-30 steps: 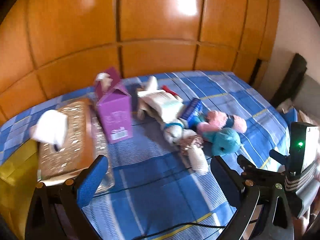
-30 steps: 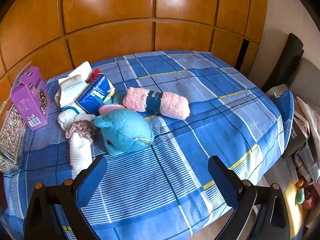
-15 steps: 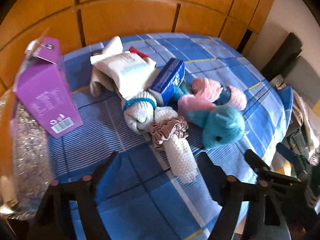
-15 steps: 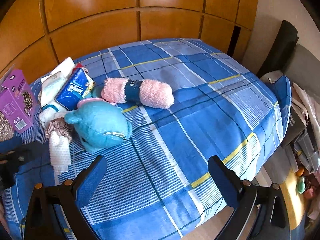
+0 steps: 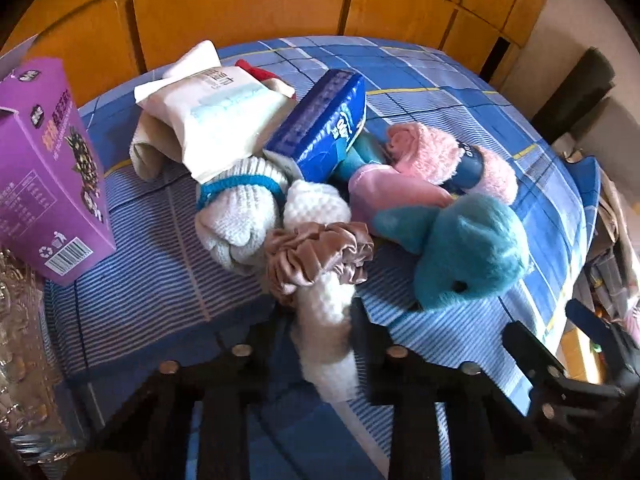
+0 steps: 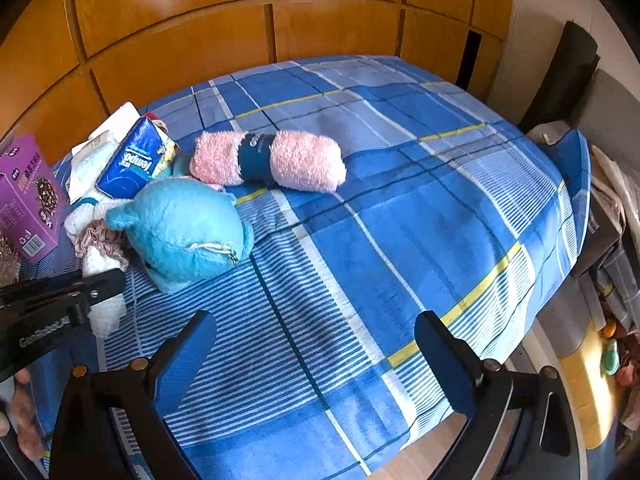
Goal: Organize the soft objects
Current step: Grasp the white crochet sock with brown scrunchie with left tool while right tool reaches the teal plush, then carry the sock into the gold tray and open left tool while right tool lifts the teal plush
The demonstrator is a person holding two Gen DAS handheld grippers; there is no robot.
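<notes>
A: Item one, nearest the left wrist camera?
B: Left gripper. Its jaws have just been closing and now pinch a white rolled cloth between them, at the cloth's near end. The cloth lies on a blue plaid bedcover.

A: Anything on the cloth?
B: A brown satin scrunchie bunched around it, just beyond the jaws.

A: Item two, right side?
B: Right gripper, jaws wide apart, nothing between them, hanging over bare bedcover. At that view's left edge the left gripper's black frame lies across the white cloth, with part of a hand below it.

A: Next row out?
B: A teal plush toy, right of the scrunchie, with a pink part touching it. Left of the scrunchie, a white knitted roll banded in blue. At far left, a purple carton standing upright, and a clear glittery container beside it at the frame edge.

A: Behind those?
B: A blue tissue pack leaning against the pile; a white wrapped pack lying on a beige roll; a pink fluffy towel roll with a dark band around its middle, just behind the plush.

A: Farthest entry?
B: A small red item behind the white pack, too hidden to identify, then a wooden panelled wall at the bed's head.
</notes>
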